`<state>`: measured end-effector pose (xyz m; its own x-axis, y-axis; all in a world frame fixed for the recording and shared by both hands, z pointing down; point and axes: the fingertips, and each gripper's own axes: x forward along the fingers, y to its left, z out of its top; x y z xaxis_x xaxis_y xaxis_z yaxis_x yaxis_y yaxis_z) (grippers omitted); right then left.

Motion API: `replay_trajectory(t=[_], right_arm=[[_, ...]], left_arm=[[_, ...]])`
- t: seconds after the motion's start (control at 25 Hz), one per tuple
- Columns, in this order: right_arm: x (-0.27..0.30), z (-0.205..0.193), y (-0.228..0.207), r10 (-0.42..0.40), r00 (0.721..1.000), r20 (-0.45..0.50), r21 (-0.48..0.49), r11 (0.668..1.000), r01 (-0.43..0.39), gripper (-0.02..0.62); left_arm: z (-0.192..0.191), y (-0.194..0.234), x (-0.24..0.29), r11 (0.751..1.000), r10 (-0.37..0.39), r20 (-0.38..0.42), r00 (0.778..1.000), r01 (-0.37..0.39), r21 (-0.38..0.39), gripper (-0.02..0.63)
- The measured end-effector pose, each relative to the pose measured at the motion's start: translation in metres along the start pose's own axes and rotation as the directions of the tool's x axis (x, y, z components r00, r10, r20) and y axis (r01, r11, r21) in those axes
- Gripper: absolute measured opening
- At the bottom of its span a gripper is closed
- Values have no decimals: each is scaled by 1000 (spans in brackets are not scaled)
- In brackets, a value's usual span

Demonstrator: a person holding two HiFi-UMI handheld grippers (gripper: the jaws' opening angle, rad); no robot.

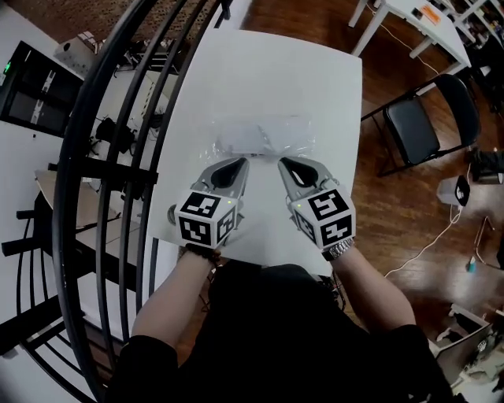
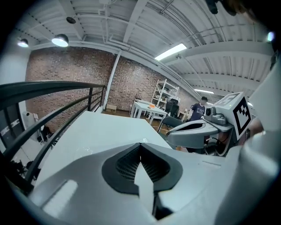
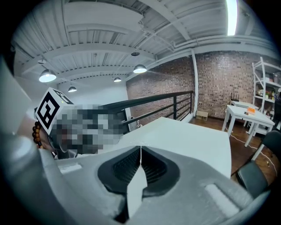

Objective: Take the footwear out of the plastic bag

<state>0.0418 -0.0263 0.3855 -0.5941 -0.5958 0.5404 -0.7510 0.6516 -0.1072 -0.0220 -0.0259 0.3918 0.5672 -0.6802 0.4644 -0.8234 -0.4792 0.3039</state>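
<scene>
A clear plastic bag [image 1: 264, 135] with pale footwear inside lies on the white table [image 1: 315, 71], in the head view only. My left gripper [image 1: 242, 164] is shut and empty, its tips just short of the bag's near left edge. My right gripper [image 1: 283, 164] is also shut and empty, close to the bag's near right part. In the left gripper view the shut left gripper [image 2: 141, 143] points over the tabletop, with the right gripper's body [image 2: 197, 132] beside it. In the right gripper view the right gripper [image 3: 140, 147] has its jaws together; the bag is hidden below them.
A black railing [image 1: 118, 118] curves along the table's left side. A black folding chair [image 1: 421, 122] stands on the wooden floor to the right. More white tables [image 1: 417, 20] are beyond it. Cables and small items lie on the floor [image 1: 465, 189].
</scene>
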Motion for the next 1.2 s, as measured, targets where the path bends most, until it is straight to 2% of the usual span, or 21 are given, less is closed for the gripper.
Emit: replay_trajectory(t=[0.24, 0.72, 1.2], right_arm=[[30, -8, -3, -4, 998, -61, 16, 1000, 5, 30], [77, -32, -28, -40, 982, -185, 24, 999, 45, 115], [62, -53, -102, -169, 955, -245, 51, 981, 187, 127]], left_arm=[[-10, 27, 9, 1000, -3, -46, 999, 2, -25, 51], [-35, 81, 22, 994, 43, -107, 993, -53, -96, 121], [-37, 139, 16, 979, 101, -124, 987, -121, -164, 137]])
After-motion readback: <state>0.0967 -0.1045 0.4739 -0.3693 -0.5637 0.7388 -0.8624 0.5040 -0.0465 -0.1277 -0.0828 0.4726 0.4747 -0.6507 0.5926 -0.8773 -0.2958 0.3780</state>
